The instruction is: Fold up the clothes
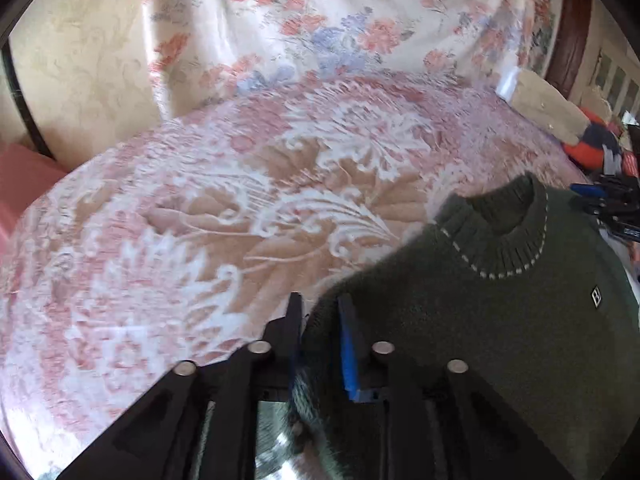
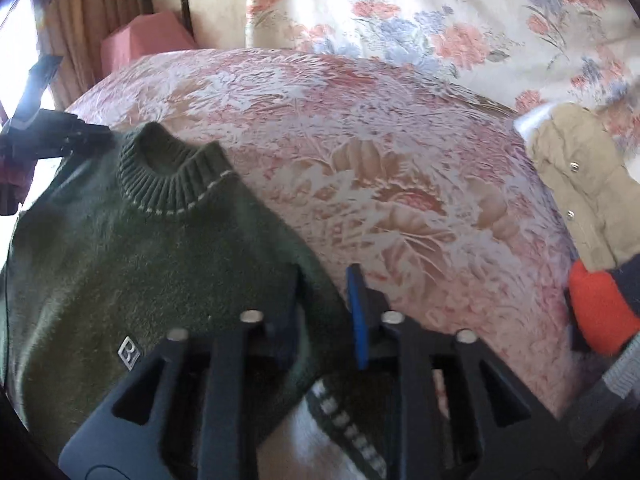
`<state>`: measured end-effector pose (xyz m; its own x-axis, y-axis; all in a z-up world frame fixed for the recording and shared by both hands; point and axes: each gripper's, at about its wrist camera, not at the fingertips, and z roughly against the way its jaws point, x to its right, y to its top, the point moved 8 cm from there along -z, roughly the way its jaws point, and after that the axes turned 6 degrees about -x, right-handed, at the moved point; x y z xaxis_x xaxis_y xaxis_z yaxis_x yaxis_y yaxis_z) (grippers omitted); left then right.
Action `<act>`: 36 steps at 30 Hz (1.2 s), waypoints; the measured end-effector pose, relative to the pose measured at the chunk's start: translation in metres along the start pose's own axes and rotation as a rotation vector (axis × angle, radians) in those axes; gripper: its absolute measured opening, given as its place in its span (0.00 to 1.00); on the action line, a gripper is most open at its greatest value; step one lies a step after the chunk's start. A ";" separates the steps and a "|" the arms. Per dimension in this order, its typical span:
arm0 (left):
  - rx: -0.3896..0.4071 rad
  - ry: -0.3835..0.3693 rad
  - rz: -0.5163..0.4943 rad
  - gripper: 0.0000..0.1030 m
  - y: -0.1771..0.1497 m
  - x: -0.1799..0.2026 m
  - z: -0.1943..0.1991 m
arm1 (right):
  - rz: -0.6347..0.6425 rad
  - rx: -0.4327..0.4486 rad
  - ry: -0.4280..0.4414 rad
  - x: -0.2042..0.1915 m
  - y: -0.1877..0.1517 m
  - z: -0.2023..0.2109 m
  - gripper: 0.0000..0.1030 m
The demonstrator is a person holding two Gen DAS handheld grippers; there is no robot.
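Dark green knit sweater with ribbed collar [image 1: 500, 304] lies on bed's pink floral blanket [image 1: 200, 216], collar away from cameras. Left claw [image 1: 320, 312] clamped on its left edge; right claw [image 2: 326, 284] pinching its right edge. Beige jacket [image 2: 580, 184] well apart.

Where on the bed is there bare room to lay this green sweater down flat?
The pink floral blanket is bare from the sweater across to the floral sheet and the pink box. It is crowded at the other edge, where the tan jacket and an orange-and-navy garment lie. Both tongs, left and right, grip the sweater.
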<state>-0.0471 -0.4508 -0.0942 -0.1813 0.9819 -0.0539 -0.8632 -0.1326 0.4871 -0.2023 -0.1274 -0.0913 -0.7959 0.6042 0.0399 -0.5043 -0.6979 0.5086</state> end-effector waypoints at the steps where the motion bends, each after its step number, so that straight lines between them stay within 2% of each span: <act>1: 0.033 0.019 0.020 0.28 0.005 -0.004 0.010 | -0.004 0.022 0.000 -0.001 0.003 0.009 0.30; 2: 0.068 0.037 0.042 0.30 0.010 -0.007 0.020 | -0.006 0.054 0.003 -0.003 0.008 0.020 0.30; 3: 0.099 -0.007 0.051 0.32 0.015 0.000 0.030 | -0.008 0.086 0.005 -0.005 0.012 0.031 0.30; 5: 0.159 -0.112 0.064 0.47 0.025 0.018 0.048 | 0.001 0.123 0.033 -0.016 0.024 0.042 0.30; 7: 0.121 -0.207 0.029 0.55 0.026 0.047 0.041 | 0.040 0.090 0.075 -0.036 0.029 0.028 0.30; 9: 0.037 -0.272 -0.002 0.55 0.020 0.074 0.018 | 0.082 0.044 0.116 -0.058 0.032 0.009 0.30; 10: -0.006 -0.275 -0.011 0.55 0.016 0.080 0.005 | 0.095 0.024 0.122 -0.064 0.032 -0.001 0.30; 12: -0.080 -0.232 -0.008 0.55 0.007 0.084 -0.025 | 0.108 -0.013 0.115 -0.069 0.029 -0.020 0.30; 14: -0.054 -0.242 -0.007 0.57 0.008 0.083 -0.029 | 0.109 -0.043 0.118 -0.070 0.027 -0.035 0.32; 17: -0.059 -0.194 0.014 0.57 0.008 0.077 -0.021 | 0.070 -0.066 0.147 -0.061 0.027 -0.034 0.29; 19: -0.064 -0.160 0.029 0.58 0.009 0.074 -0.015 | 0.054 -0.080 0.111 -0.054 0.025 -0.024 0.31; 20: -0.050 -0.168 0.024 0.59 0.005 0.079 -0.006 | 0.061 -0.073 0.069 -0.052 0.023 -0.012 0.36; 21: -0.035 -0.179 0.016 0.60 0.000 0.085 0.005 | 0.056 -0.061 0.042 -0.049 0.015 0.001 0.38; 23: -0.005 -0.202 0.002 0.73 -0.008 0.097 0.026 | 0.025 -0.029 0.012 -0.042 -0.008 0.029 0.59; 25: -0.006 -0.247 -0.012 0.80 -0.024 0.117 0.040 | -0.005 0.003 -0.018 -0.034 -0.032 0.057 0.66; 28: -0.035 -0.332 -0.046 0.80 -0.050 0.155 0.050 | -0.051 0.051 -0.064 -0.022 -0.067 0.099 0.66; 31: -0.097 -0.368 -0.112 0.80 -0.075 0.198 0.045 | -0.193 0.100 -0.101 -0.002 -0.121 0.133 0.66; 36: -0.110 -0.323 -0.213 0.80 -0.095 0.240 0.044 | -0.441 0.093 -0.226 0.069 -0.225 0.194 0.66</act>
<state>0.0119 -0.1969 -0.1153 0.1496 0.9785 0.1419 -0.9141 0.0822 0.3971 -0.0787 0.1463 -0.0359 -0.4165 0.9090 -0.0162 -0.7358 -0.3266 0.5932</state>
